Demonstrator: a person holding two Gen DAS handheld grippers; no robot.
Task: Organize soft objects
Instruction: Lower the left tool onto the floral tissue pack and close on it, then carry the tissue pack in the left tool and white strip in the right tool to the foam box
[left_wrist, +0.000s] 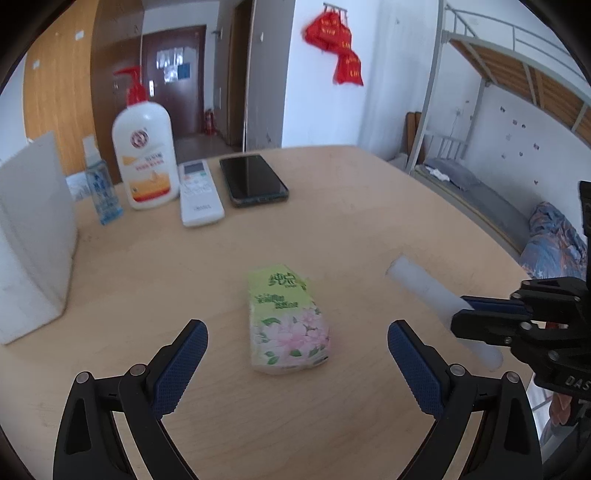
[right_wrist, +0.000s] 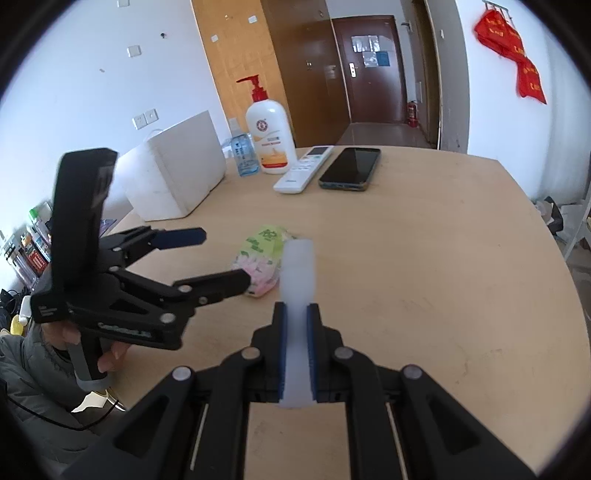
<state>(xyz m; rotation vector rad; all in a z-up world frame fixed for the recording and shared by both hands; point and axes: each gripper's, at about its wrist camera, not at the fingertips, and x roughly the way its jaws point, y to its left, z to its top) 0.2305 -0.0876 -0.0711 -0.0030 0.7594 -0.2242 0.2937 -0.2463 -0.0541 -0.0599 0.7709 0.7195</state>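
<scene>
The right hand-held gripper is clenched on a white foam tube, which juts forward above the worktop. The left hand-held gripper is released, its blue pads spread wide on either side of a floral tissue pack lying flat mid-worktop, not touching it. Farther back stand a white box, a small spray bottle and a red-pump lotion bottle, with a remote control and a dark phone just beside them
</scene>
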